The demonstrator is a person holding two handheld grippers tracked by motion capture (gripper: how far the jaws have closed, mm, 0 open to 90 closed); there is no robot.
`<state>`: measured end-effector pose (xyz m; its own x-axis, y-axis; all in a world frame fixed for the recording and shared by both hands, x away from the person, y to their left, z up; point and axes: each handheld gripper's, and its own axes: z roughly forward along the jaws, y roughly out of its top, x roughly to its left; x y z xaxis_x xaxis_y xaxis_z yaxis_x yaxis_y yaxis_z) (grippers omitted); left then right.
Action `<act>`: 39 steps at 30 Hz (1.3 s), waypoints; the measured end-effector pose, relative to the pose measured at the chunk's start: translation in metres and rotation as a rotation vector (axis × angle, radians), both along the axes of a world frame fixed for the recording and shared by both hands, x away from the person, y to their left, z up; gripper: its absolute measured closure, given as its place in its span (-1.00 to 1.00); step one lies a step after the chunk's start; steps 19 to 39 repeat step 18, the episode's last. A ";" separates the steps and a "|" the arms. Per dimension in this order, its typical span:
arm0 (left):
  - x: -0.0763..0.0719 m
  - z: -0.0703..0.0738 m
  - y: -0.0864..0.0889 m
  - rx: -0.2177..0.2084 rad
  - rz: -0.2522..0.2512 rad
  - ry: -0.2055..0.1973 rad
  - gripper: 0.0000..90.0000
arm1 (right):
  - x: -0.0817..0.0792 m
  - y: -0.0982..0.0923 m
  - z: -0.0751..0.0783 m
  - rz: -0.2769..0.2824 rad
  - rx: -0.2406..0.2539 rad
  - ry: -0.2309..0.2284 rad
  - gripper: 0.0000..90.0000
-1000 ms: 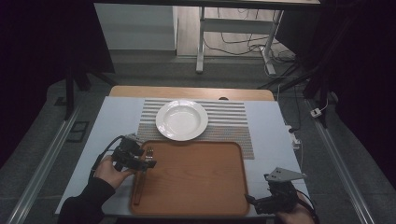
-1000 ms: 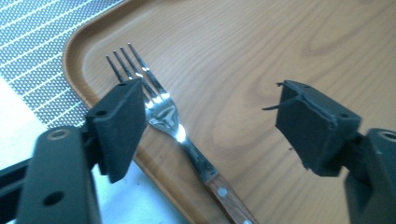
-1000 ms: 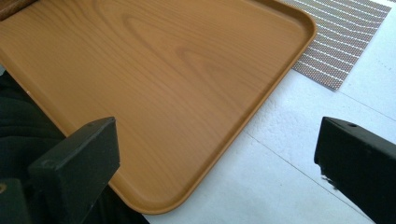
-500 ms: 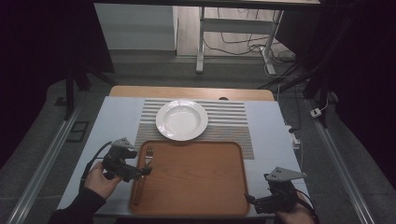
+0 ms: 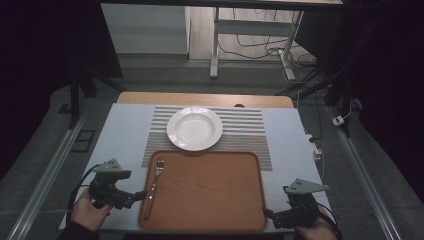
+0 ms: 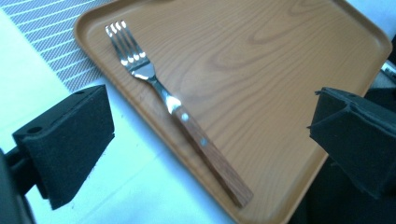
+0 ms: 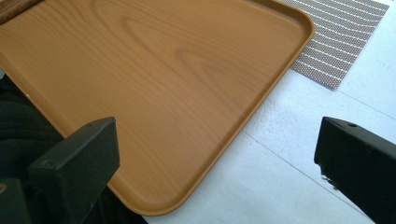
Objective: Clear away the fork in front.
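A fork [image 5: 154,186] with a wooden handle lies along the left side of the wooden tray [image 5: 210,192], tines pointing away from me. My left gripper [image 5: 136,196] hovers over the white table just left of the tray. Its jaws have just been opening and stand wide apart, clear of the fork. In the left gripper view the fork [image 6: 182,116] lies on the tray [image 6: 271,60] ahead of the left gripper [image 6: 212,140]. My right gripper [image 5: 272,216] is open at the tray's near right corner, and the right gripper [image 7: 219,163] has nothing between its jaws above the tray [image 7: 154,70].
A white plate [image 5: 195,129] sits on a striped placemat [image 5: 250,132] beyond the tray. The placemat [image 6: 46,28] also edges the tray's far left corner, and the placemat [image 7: 345,37] lies past its right corner. White table surface borders the tray on both sides.
My left gripper let go of the fork, opened, and drew back left off the tray. The fork stays on the tray. The right gripper has not moved.
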<state>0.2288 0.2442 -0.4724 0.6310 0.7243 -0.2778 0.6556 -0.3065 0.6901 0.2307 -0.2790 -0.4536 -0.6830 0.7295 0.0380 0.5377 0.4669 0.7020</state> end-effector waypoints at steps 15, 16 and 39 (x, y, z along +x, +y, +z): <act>-0.031 -0.012 0.023 0.010 0.054 0.020 -1.00 | 0.000 0.001 0.000 -0.005 -0.007 0.007 -0.99; -0.031 -0.012 0.023 0.009 0.056 0.021 -1.00 | -0.001 0.001 0.000 -0.005 -0.006 0.006 -0.99; -0.029 -0.012 0.023 0.002 0.055 0.028 -1.00 | 0.000 0.001 0.000 -0.003 -0.010 0.008 -0.99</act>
